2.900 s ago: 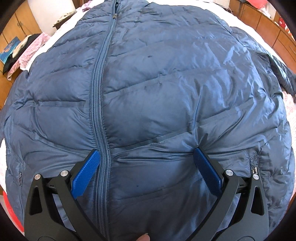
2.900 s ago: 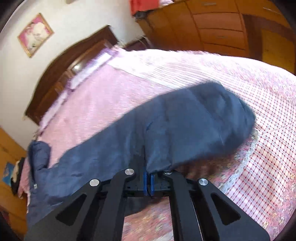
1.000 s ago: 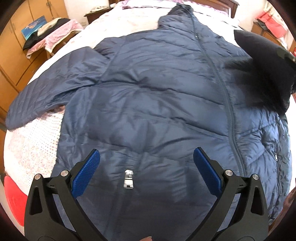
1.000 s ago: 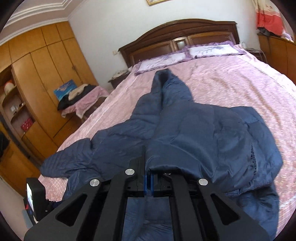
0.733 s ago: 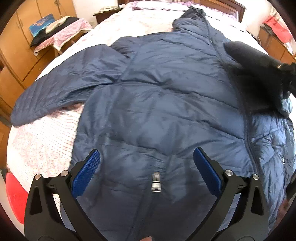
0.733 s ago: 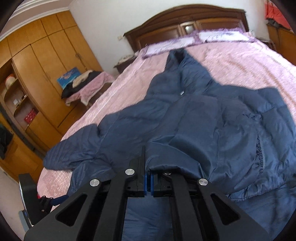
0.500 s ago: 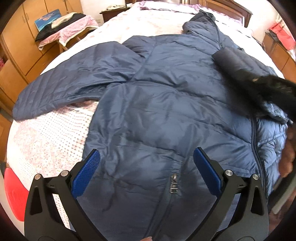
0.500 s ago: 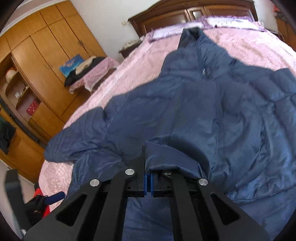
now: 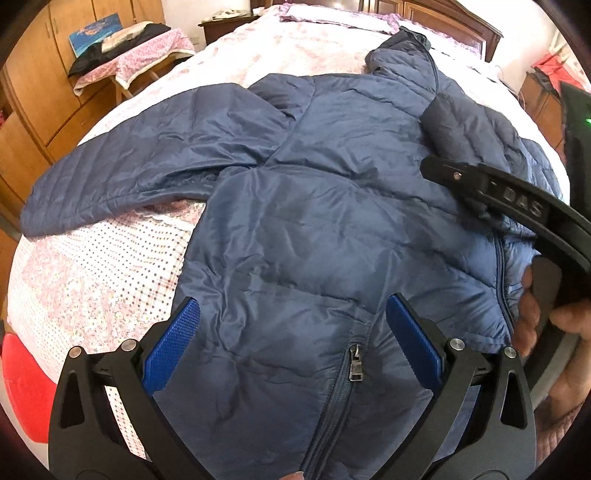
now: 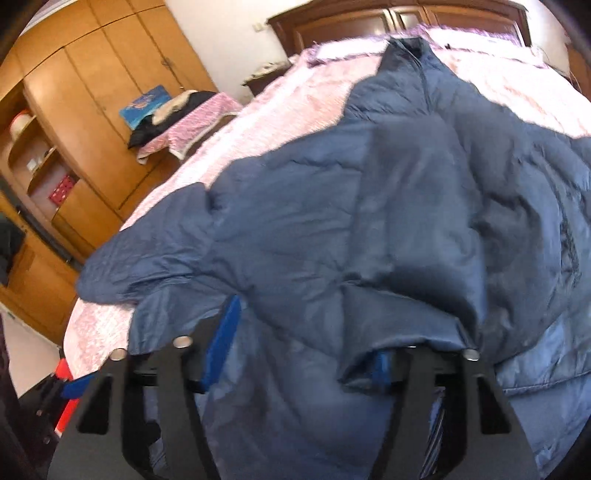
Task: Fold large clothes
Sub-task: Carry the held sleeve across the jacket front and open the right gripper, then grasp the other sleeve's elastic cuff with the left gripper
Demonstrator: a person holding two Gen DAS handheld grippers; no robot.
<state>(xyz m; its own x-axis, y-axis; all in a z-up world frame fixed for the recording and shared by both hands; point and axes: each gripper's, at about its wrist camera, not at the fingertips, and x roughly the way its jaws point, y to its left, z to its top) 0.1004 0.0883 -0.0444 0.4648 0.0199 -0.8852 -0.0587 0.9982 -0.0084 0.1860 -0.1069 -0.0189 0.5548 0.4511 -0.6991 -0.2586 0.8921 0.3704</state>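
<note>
A dark blue puffer jacket lies front up on the bed, zipped, collar at the far end. Its left sleeve stretches out to the left. Its right sleeve is folded over the chest. My left gripper is open and empty above the hem, near the zipper pull. My right gripper is open, with the sleeve cuff lying loose over its right finger. It also shows in the left wrist view at the right, above the jacket.
The bed has a pink patterned cover. Wooden wardrobes stand on the left, with a small table of clothes beside the bed. A red object sits by the bed's near left corner. A headboard is at the far end.
My right gripper carried the right sleeve over the jacket's chest and has opened, letting go of the cuff. My left gripper stayed open and drew back toward the hem.
</note>
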